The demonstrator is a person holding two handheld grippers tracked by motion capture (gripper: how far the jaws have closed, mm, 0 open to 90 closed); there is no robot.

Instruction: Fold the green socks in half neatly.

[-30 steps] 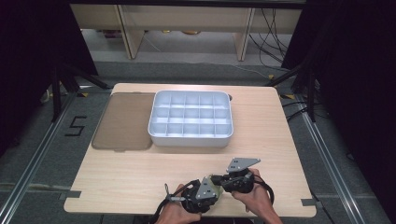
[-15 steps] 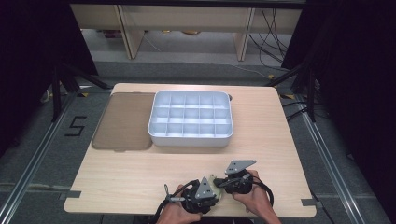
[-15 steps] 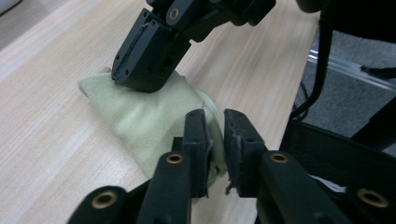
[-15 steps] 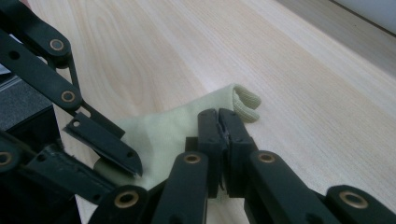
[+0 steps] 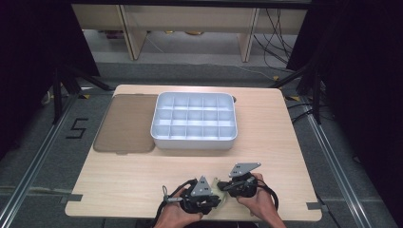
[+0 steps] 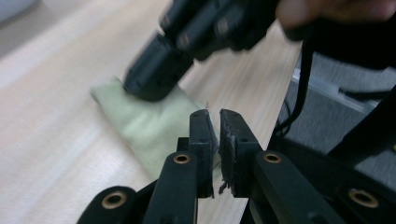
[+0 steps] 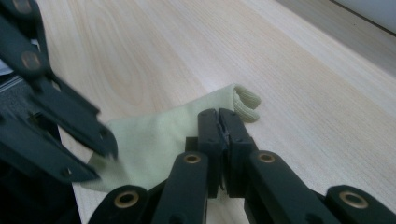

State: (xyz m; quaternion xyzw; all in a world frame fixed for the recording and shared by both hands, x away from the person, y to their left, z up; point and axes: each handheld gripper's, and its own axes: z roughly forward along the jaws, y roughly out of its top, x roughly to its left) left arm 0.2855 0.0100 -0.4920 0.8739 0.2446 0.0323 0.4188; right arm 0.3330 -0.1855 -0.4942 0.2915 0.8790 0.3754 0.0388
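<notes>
- The pale green sock (image 7: 154,140) lay flat on the wooden surface (image 5: 142,180) at its near edge, between both hands.
- The left gripper (image 6: 214,122) pinched one end of the sock, probably to anchor it.
- The right gripper (image 7: 219,122), jaws pressed together on the fabric beside the ribbed cuff (image 7: 246,103), likely held it taut for folding.
- The compartment tray (image 5: 194,121) stood well apart.

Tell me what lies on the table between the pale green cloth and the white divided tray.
Nothing: the high view shows bare wood between the cloth and the tray.
</notes>
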